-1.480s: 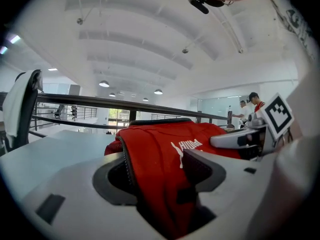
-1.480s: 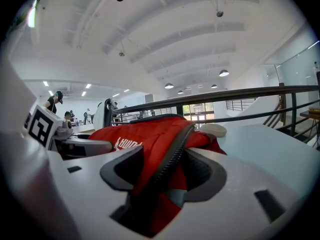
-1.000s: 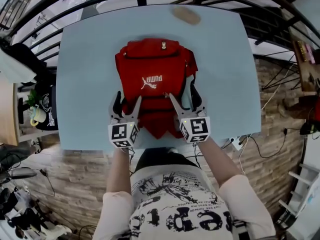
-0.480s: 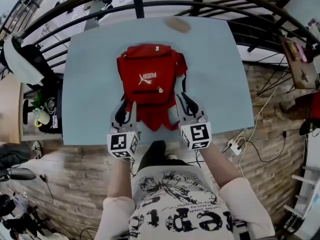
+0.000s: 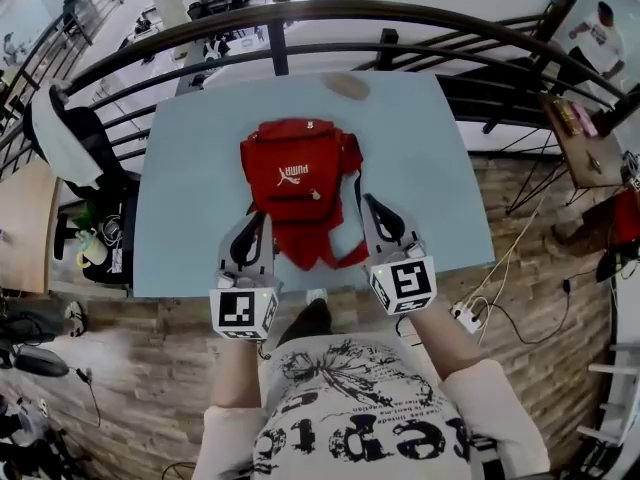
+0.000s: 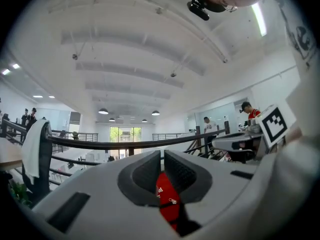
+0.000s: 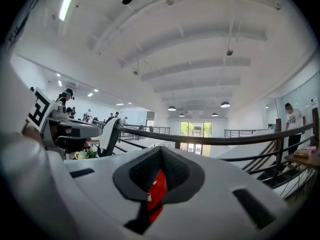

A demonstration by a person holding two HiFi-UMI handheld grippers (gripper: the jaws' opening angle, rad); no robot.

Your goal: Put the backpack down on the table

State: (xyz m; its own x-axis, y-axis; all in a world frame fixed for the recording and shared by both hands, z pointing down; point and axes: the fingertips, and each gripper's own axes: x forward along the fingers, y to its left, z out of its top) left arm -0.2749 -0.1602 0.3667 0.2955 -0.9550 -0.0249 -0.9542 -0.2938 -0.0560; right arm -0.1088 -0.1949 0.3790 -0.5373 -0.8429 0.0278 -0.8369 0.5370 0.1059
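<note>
The red backpack (image 5: 297, 183) lies flat on the pale blue table (image 5: 190, 198), its logo side up and its straps trailing toward the near edge. My left gripper (image 5: 252, 222) and right gripper (image 5: 372, 204) hover above the table's near edge, level, either side of the bag's lower end. Both are shut with nothing between the jaws. In the left gripper view the closed gripper (image 6: 162, 156) frames a sliver of the backpack (image 6: 167, 204) below. The right gripper view shows the same: the gripper (image 7: 161, 151) closed, the red backpack (image 7: 156, 191) beneath.
A tan oval object (image 5: 347, 87) sits at the table's far edge. A black railing (image 5: 300, 18) curves behind the table. At the left stands a chair draped in white cloth (image 5: 60, 138). A power strip (image 5: 465, 316) lies on the brick-pattern floor at the right.
Both grippers have let go of the backpack, drawn back toward me and risen, and their jaws have gone from wide open to shut. The backpack stays flat on the table.
</note>
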